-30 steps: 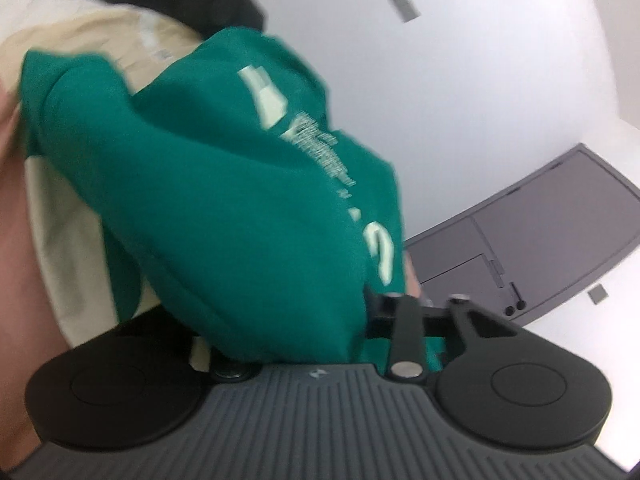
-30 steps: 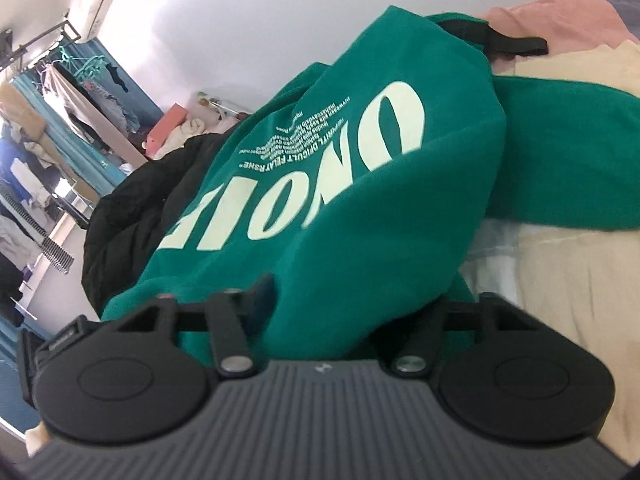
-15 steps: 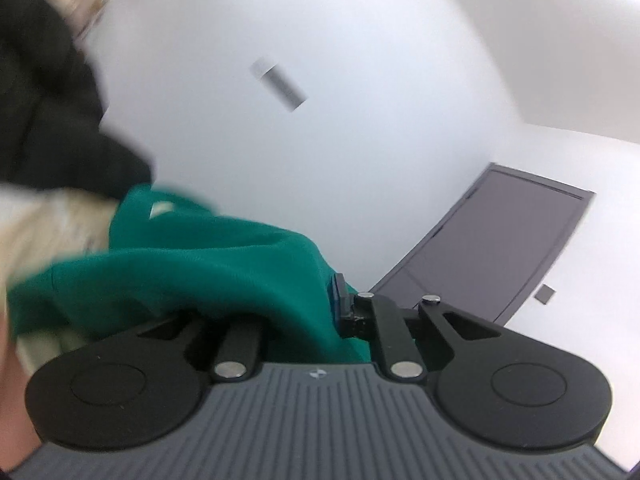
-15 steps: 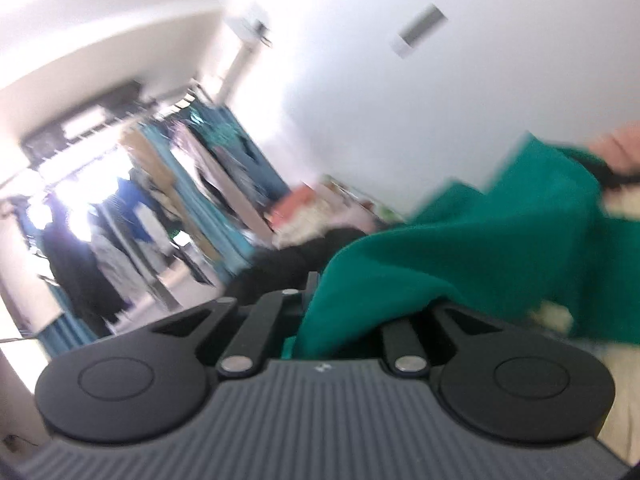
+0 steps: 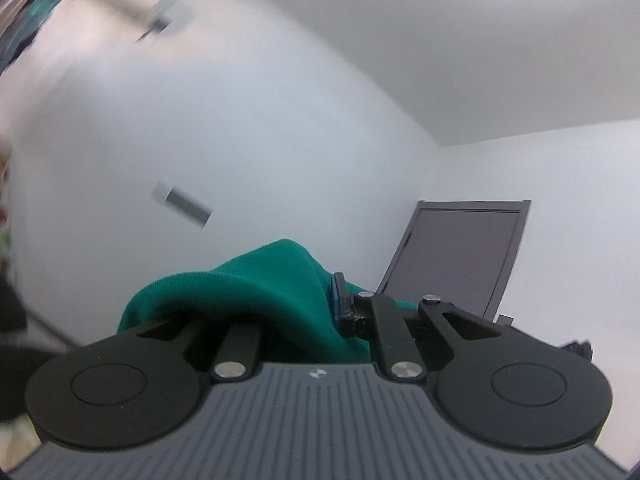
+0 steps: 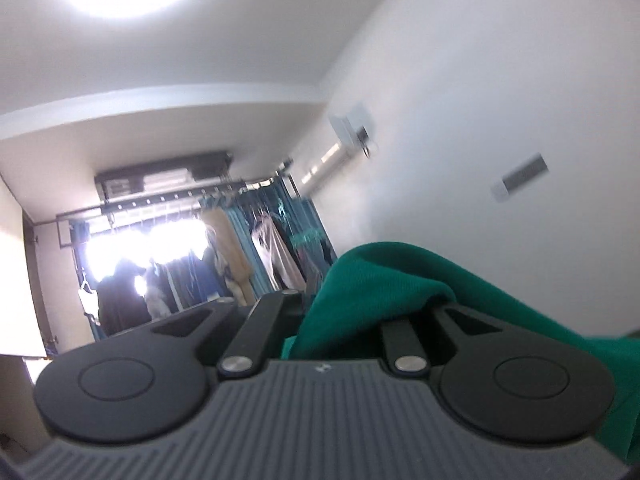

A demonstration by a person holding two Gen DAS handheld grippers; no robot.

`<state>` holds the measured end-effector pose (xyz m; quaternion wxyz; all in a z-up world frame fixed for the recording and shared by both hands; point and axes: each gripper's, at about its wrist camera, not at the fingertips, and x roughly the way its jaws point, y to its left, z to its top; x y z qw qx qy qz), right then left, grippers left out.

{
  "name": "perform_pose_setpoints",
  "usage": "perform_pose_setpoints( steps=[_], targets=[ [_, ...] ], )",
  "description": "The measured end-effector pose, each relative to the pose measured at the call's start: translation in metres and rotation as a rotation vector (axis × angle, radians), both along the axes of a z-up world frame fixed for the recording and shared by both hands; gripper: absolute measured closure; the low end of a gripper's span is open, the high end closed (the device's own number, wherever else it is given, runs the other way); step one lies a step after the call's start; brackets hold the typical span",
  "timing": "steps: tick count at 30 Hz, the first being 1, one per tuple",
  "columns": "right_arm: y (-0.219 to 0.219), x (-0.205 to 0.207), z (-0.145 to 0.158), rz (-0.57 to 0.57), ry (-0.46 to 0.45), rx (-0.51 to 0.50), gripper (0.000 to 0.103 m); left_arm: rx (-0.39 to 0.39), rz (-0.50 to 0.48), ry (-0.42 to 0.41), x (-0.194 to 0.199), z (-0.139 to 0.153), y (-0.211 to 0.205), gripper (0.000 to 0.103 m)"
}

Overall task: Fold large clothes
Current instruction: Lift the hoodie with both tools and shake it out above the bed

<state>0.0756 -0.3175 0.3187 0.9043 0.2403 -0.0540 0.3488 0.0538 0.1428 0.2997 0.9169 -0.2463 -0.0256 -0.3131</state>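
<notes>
Left hand-held gripper (image 5: 304, 312) clenches the green sweatshirt (image 5: 248, 292); right hand-held gripper (image 6: 340, 320) apparently grasps it too.

Green garment (image 6: 384, 292) bunched in right tool (image 6: 340, 320)

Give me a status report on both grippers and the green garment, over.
Left gripper shut on green fleece sweatshirt. Right gripper shut on the same sweatshirt. Both cameras tilted up at white wall and ceiling; nothing seen in the way.
</notes>
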Motion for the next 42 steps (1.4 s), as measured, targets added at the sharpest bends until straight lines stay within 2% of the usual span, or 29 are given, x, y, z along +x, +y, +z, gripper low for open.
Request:
perform_pose_setpoints(
  steps=[2, 6, 8, 10, 14, 18, 22, 27, 32, 35, 38, 42],
  targets=[
    [-0.004, 0.000, 0.029, -0.008, -0.020, 0.003, 0.092, 0.032, 0.020, -0.028, -0.008, 0.029, -0.007, 0.088],
    [-0.006, 0.002, 0.067, -0.021, -0.032, 0.013, 0.092, 0.040, 0.024, -0.014, -0.012, 0.065, -0.017, 0.088],
    [-0.005, 0.005, 0.069, -0.054, -0.047, -0.017, 0.092, 0.062, 0.038, -0.007, -0.013, 0.071, -0.021, 0.088],
    [0.000, 0.017, 0.056, -0.075, -0.027, -0.039, 0.092, 0.090, 0.053, 0.011, -0.004, 0.061, -0.027, 0.088],
    [-0.001, 0.046, 0.000, -0.108, 0.081, -0.082, 0.092, 0.123, 0.074, 0.088, 0.040, 0.008, -0.034, 0.088],
    [0.010, 0.077, -0.055, -0.181, 0.147, -0.173, 0.092, 0.165, 0.108, 0.187, 0.111, -0.055, -0.043, 0.087],
    [0.019, 0.132, -0.108, -0.253, 0.216, -0.239, 0.092, 0.199, 0.139, 0.274, 0.190, -0.116, -0.049, 0.085],
    [0.035, 0.213, -0.185, -0.349, 0.248, -0.312, 0.092, 0.210, 0.155, 0.376, 0.292, -0.203, -0.050, 0.084],
    [0.053, 0.294, -0.282, -0.419, 0.278, -0.409, 0.092, 0.239, 0.158, 0.508, 0.395, -0.305, -0.051, 0.084],
    [0.059, 0.329, -0.339, -0.441, 0.341, -0.456, 0.092, 0.307, 0.150, 0.555, 0.430, -0.362, -0.057, 0.084],
    [0.061, 0.356, -0.383, -0.441, 0.413, -0.508, 0.091, 0.309, 0.118, 0.599, 0.451, -0.403, -0.058, 0.084],
    [0.051, 0.376, -0.418, -0.421, 0.549, -0.488, 0.090, 0.319, 0.101, 0.637, 0.468, -0.434, -0.062, 0.084]
  ],
)
